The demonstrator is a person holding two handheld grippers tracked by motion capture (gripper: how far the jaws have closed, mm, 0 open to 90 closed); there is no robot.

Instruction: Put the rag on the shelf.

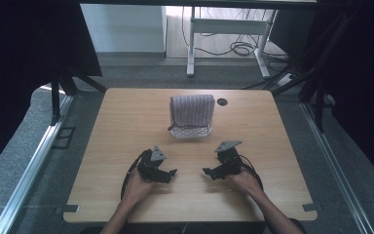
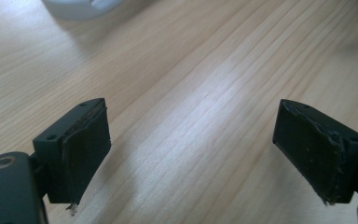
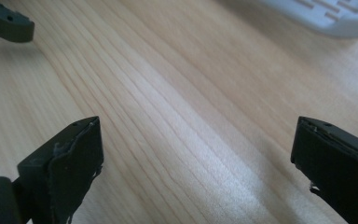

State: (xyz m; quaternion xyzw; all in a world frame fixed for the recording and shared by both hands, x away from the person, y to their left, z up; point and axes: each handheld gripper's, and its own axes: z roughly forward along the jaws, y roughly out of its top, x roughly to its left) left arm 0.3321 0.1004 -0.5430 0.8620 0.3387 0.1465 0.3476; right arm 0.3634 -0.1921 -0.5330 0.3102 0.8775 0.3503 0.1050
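1. The left gripper (image 1: 171,173) has two black fingers (image 2: 81,149) spread wide apart with only bare wood between them; they grip nothing.
2. The right gripper (image 1: 208,171) likewise has two fingers (image 3: 70,170) parted wide, empty.
3. Two hands hold the grippers: the left hand (image 1: 137,187) and the right hand (image 1: 246,181), forearms cut off at the bottom edge of the high view.
4. One wooden counter (image 1: 117,126) carries everything.
5. One white basket (image 1: 191,130) sits beyond the grippers, centred, with one striped cloth (image 1: 192,110) draped over it; the cloth hides most of the basket.
6. In the gripper views the basket is cut off at the top edge.
7. No readable writing is visible.
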